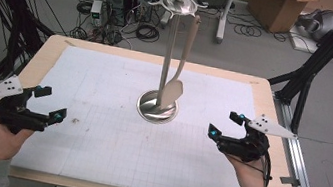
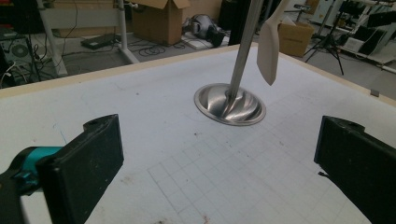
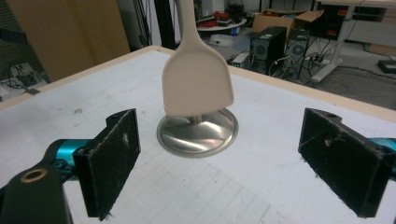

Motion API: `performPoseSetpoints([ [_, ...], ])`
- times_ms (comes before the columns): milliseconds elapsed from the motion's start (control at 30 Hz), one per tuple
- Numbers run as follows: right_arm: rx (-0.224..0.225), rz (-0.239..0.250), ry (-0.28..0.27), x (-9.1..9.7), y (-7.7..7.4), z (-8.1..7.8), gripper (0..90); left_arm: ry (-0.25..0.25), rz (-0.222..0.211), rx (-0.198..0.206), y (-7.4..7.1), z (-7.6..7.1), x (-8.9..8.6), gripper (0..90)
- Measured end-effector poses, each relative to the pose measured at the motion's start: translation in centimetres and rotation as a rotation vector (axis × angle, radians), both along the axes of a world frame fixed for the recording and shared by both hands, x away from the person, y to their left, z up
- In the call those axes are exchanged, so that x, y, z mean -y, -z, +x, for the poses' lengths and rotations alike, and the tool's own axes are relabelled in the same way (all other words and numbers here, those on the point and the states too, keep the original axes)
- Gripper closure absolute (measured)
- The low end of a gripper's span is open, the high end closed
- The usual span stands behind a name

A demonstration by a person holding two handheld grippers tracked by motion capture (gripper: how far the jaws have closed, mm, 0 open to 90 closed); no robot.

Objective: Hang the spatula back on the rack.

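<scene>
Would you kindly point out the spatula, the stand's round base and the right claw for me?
spatula point(image 3: 197, 84), right gripper view, on its flat blade.
stand's round base point(image 2: 229, 104), left gripper view, on the shiny dish.
right claw point(image 1: 224, 125), high view, midway between its tips.

Left hand point(image 1: 0, 140) enters from the bottom edge in a grey sleeve, gripping the left gripper point(image 1: 50, 103) low at the near left, jaws spread wide and holding nothing, aimed inward and forward. Right hand point(image 1: 251, 178) mirrors it at the near right, grey cuff showing; the right gripper point(image 1: 225, 124) points inward, jaws likewise wide apart and empty.
</scene>
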State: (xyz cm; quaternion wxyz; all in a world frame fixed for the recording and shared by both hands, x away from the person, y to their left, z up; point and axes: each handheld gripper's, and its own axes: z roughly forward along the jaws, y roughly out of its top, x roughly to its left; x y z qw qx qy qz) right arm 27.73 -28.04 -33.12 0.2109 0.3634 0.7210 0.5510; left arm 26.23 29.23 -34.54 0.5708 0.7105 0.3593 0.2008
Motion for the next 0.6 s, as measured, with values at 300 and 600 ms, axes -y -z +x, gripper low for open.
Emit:
performPoseSetpoints([
  [300, -0.015, 0.019, 0.024, 1.7, 1.6, -0.7, 11.8, 0.000, 0.003, -0.002, 0.0, 0.0, 0.0, 1.7],
  [600, -0.029, 0.006, 0.015, 2.7, 2.9, -1.1, 11.8, 0.002, 0.004, -0.005, 0.1, 0.1, 0.1, 1.7],
])
